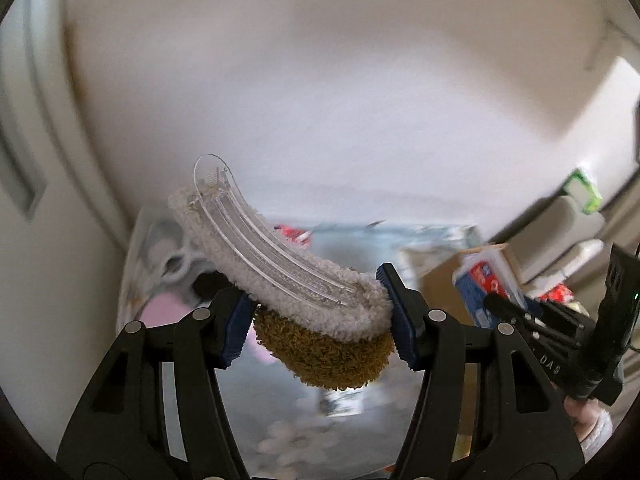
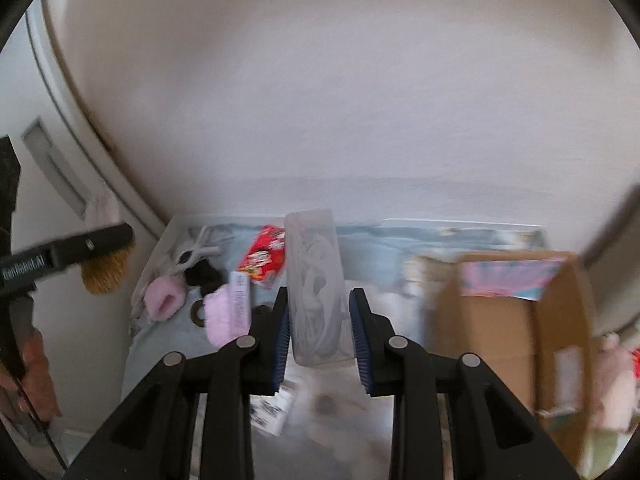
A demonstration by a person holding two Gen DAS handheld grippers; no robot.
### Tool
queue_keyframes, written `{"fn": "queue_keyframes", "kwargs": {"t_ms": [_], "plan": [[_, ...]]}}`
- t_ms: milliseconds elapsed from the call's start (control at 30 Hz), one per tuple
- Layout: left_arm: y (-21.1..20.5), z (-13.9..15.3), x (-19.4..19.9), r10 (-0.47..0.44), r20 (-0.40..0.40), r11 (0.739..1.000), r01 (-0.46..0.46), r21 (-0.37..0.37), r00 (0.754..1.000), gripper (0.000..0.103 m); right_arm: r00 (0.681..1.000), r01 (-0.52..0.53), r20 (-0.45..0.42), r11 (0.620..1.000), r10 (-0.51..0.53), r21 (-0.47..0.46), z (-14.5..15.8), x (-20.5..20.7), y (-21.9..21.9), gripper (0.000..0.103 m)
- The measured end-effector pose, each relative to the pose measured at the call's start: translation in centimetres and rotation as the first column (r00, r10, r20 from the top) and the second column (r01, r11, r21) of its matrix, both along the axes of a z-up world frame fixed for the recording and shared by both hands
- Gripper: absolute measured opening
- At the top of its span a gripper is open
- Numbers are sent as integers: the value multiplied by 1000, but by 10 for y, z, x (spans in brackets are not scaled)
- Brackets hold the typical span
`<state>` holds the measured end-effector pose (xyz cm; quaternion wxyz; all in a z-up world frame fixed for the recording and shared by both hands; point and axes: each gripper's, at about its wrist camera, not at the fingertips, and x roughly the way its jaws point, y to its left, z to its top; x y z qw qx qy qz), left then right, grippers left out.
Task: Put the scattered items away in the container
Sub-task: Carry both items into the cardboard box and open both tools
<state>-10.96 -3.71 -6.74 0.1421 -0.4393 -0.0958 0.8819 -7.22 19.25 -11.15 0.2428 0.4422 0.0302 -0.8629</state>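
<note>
Two fluffy hair clips (image 1: 320,312) only in left tongs (image 1: 318,312).

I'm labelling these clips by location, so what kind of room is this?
Probably a room at home, a bedroom or dressing corner: fluffy hair clips and snack packets lie scattered on a light surface beside a cardboard box, against a plain white wall.

My left jaws clamp a fluffy white-and-mustard hair clip (image 1: 320,312); my right jaws pinch a clear plastic case (image 2: 318,284), upright, left of the cardboard box (image 2: 516,320).
</note>
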Motion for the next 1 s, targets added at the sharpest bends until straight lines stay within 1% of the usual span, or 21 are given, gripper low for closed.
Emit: {"fn": "queue_keyframes", "kwargs": {"t_ms": [67, 167, 233, 300, 400, 533, 667, 800, 833, 900, 1000], "plan": [[24, 16, 0, -52, -33, 999, 52, 8, 998, 56, 999, 46, -24, 999, -46, 6, 15, 11, 28, 24], [69, 29, -2, -146, -64, 989, 148, 20, 987, 56, 992, 118, -57, 993, -116, 31, 27, 26, 67, 24], [107, 29, -5, -221, -60, 974, 223, 32, 973, 56, 985, 164, -58, 985, -161, 51, 27, 33, 90, 24], [144, 24, -6, -293, -40, 954, 295, 49, 955, 56, 978, 208, -36, 976, -206, 57, 17, 38, 114, 24], [202, 4, -6, -381, 1, 923, 380, 50, 925, 56, 968, 251, 1, 963, -252, 93, -3, 44, 140, 24], [268, -43, -4, -446, 87, 894, 449, -12, 891, 56, 957, 273, 81, 959, -279, 80, -29, 51, 167, 24], [313, -85, -7, -477, 170, 864, 496, -88, 862, 56, 941, 285, 163, 954, -297, 90, -61, 52, 183, 24], [335, -110, -8, -492, 209, 838, 525, -147, 845, 56, 930, 283, 212, 952, -302, 117, -87, 45, 192, 24], [333, -115, -7, -493, 215, 835, 528, -155, 843, 56, 928, 281, 218, 952, -301, 121, -91, 44, 193, 24], [337, -120, -8, -493, 226, 832, 531, -162, 840, 56, 927, 274, 228, 954, -296, 126, -97, 42, 194, 24], [340, -128, -13, -486, 240, 832, 529, -166, 840, 56, 935, 250, 221, 958, -277, 144, -100, 38, 192, 23]]}}
